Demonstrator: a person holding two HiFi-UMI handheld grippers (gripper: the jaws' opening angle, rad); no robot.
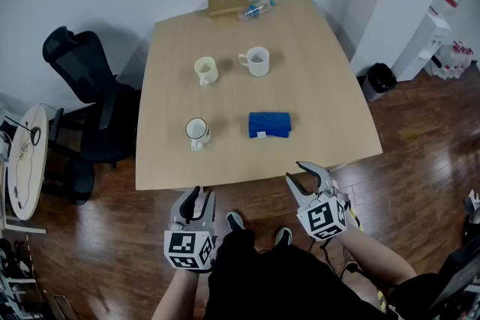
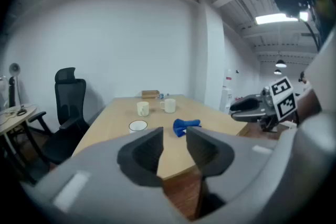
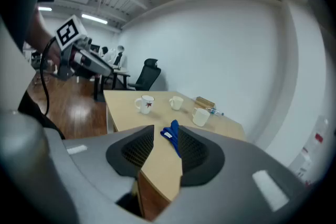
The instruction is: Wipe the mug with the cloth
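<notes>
Starting at the left of the head view, a round side table (image 1: 26, 161) stands at the frame's edge, with a black chair (image 1: 84, 67) just right of it, beside the counter (image 1: 322, 86). The left hand-held gripper (image 1: 199, 198) is at lower centre-left, below the counter's near edge and over the wood floor (image 1: 90, 251). Its own view shows the jaws released, a gap between the pads and nothing in it.

Three mugs stand upright on the counter, apart from one another. The near mug (image 1: 197, 132) is left of centre, its handle pointing toward the near edge. The cream mug (image 1: 206, 70) is above it in the frame, and the white mug (image 1: 257, 61) is to that one's right, handle pointing left. A wooden box (image 1: 228, 3) and a bottle (image 1: 255, 10) lie at the top edge of the counter, the bottle just beside the box.

The blue cloth (image 1: 269, 124) lies folded flat, right of the near mug and below the white mug, with a white tag on its near side. No gripper touches it or any mug.

The right hand-held gripper (image 1: 293, 171) is at lower centre-right, off the counter near its front edge, jaws likewise released and empty. Further right, a black bin (image 1: 381, 77) stands on the floor.
</notes>
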